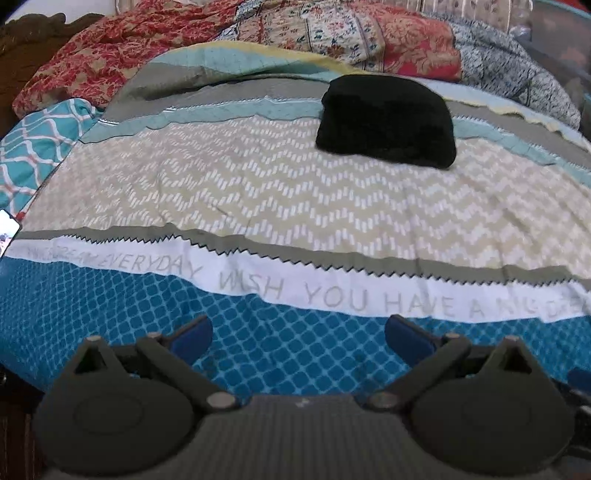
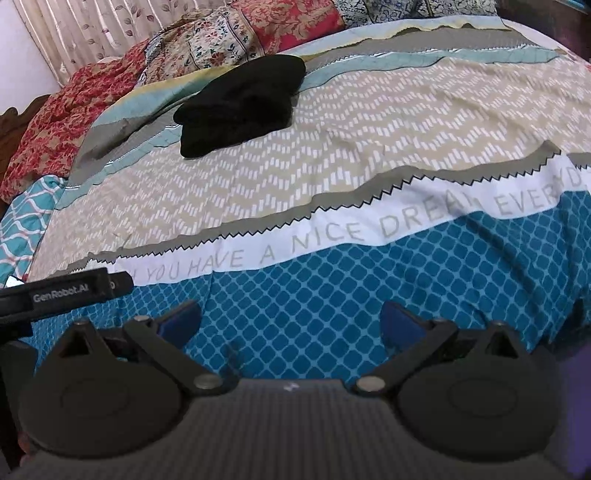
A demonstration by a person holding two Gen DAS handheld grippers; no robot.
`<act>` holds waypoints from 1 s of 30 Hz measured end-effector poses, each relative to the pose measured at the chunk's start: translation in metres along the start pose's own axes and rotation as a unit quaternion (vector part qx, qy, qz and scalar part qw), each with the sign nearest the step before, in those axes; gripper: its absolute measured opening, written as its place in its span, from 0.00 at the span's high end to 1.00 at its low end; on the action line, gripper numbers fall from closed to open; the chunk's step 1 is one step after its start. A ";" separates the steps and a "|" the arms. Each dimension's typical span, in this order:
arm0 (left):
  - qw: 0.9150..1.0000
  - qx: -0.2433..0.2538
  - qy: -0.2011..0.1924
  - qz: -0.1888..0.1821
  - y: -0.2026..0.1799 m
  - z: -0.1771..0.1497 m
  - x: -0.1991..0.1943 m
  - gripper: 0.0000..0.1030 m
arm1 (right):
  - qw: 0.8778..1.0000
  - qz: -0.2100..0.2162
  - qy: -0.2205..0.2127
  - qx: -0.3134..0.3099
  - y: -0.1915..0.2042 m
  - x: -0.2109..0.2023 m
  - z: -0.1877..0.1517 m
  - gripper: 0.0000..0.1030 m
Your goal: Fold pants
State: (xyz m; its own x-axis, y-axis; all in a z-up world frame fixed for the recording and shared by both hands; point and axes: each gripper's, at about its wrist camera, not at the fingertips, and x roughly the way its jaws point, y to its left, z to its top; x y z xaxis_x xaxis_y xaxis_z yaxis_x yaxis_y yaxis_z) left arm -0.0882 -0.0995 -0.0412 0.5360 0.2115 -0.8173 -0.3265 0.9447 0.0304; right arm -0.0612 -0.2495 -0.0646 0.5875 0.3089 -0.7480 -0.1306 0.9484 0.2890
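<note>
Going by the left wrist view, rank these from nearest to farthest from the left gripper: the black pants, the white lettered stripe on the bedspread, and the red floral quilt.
From the left gripper:
1. White lettered stripe, just ahead of the fingertips, running across the bedspread.
2. Black pants, a folded bundle farther up the bed, ahead and to the right.
3. Red floral quilt, heaped at the far end of the bed, to the left.

Patterned bedspread (image 1: 258, 192); floral quilts (image 1: 122, 48) bunched behind; curtain (image 2: 92, 33)
</note>
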 end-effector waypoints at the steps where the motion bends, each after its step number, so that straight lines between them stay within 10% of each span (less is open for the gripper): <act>1: 1.000 0.002 0.001 0.006 0.000 0.000 0.001 0.00 | 1.000 0.000 0.000 -0.002 0.000 0.001 0.000 0.00; 30: 0.995 -0.008 -0.025 0.100 0.014 0.005 0.012 0.00 | 0.999 0.011 0.033 0.002 -0.001 0.014 0.002 0.00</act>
State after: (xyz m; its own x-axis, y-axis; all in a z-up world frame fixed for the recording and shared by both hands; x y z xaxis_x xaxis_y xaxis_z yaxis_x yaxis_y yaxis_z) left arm -0.0826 -0.0824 -0.0483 0.4970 0.4070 -0.7664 -0.4417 0.8789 0.1802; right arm -0.0516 -0.2467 -0.0741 0.5303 0.3345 -0.7790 -0.1394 0.9408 0.3090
